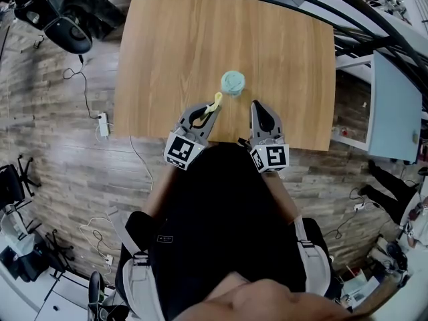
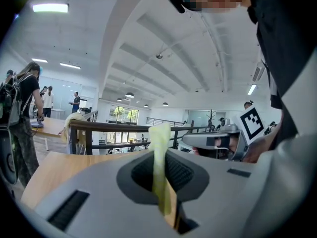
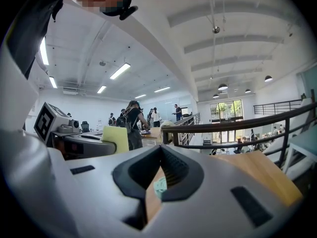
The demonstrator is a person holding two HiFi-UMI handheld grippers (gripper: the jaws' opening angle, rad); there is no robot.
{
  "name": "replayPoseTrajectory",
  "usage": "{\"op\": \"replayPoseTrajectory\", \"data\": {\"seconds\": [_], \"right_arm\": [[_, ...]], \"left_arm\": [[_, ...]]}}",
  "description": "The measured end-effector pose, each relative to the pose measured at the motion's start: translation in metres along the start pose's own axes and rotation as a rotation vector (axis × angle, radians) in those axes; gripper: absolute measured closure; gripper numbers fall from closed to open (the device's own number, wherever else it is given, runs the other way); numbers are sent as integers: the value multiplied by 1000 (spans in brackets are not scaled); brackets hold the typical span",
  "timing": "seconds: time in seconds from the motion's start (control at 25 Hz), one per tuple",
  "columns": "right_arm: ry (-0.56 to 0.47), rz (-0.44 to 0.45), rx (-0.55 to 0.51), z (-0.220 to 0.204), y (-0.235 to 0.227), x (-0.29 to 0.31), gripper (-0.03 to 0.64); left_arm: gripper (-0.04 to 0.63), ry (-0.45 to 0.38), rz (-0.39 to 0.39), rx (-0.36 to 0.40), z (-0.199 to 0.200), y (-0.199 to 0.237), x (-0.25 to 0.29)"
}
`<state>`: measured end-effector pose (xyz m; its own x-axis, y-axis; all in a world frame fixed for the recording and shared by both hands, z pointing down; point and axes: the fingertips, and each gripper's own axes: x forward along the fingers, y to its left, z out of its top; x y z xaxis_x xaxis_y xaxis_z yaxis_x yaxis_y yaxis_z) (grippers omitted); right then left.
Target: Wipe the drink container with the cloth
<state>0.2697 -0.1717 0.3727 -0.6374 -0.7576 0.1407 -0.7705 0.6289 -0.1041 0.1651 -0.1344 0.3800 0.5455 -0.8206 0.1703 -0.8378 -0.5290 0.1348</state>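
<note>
A mint-green drink container (image 1: 233, 83) stands upright on the wooden table (image 1: 174, 52), near its front edge. My left gripper (image 1: 212, 108) is just left of and nearer than the container, shut on a yellow cloth (image 1: 215, 101) that sticks up between its jaws (image 2: 161, 157). My right gripper (image 1: 257, 104) rests to the container's right, shut with nothing held. Through the slot below its closed tips (image 3: 159, 149) a sliver of the container (image 3: 159, 187) shows. The left gripper view does not show the container.
The table's front edge (image 1: 221, 138) runs right under both grippers. A black office chair (image 1: 60, 25) stands off the far left corner. A power strip (image 1: 102, 124) with cables lies on the floor at left. A white cabinet (image 1: 394, 112) stands at right.
</note>
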Motion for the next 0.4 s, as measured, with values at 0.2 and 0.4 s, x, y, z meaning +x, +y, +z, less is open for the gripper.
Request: {"op": "replayPoseTrajectory", "data": {"seconds": [0.2, 0.4], "right_arm": [[-9, 1, -7, -4, 3, -3, 585], [-10, -9, -11, -2, 6, -7, 584]], "left_arm": [[563, -13, 35, -7, -2, -2, -2], [563, -43, 103, -3, 5, 5, -9]]}}
